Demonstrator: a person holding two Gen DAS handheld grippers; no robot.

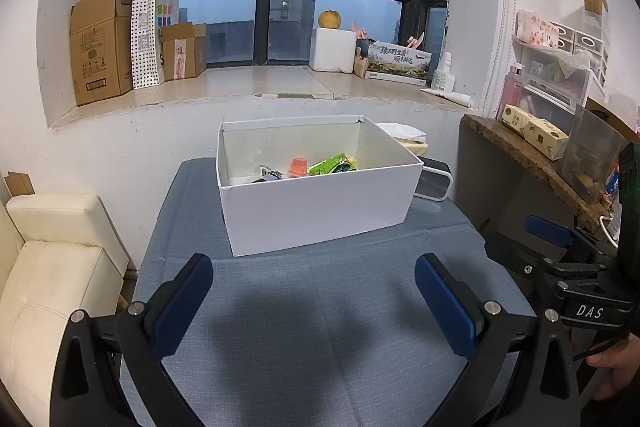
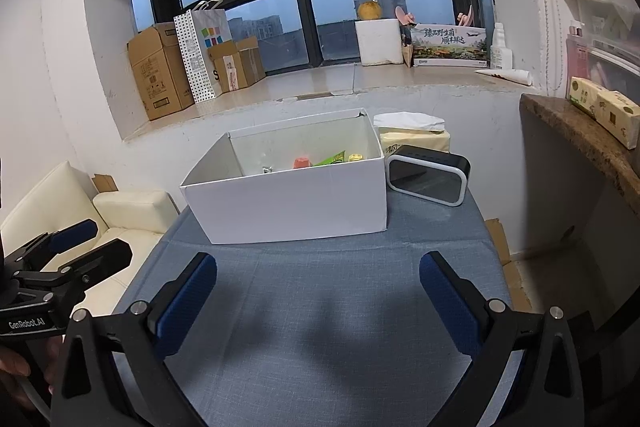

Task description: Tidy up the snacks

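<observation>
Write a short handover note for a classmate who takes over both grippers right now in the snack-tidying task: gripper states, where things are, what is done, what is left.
Left gripper: open, holds nothing, above the blue tablecloth.
Right gripper: open, holds nothing, beside the left one.
White box stands at the far end of the table. Inside it: an orange jelly cup, a green packet, a silver-wrapped item and a small yellow item.
Done: no snacks are visible on the cloth; those seen are in the box.
Left: possibly nothing; check beyond the views. A black clock-like device sits beside the box.
</observation>
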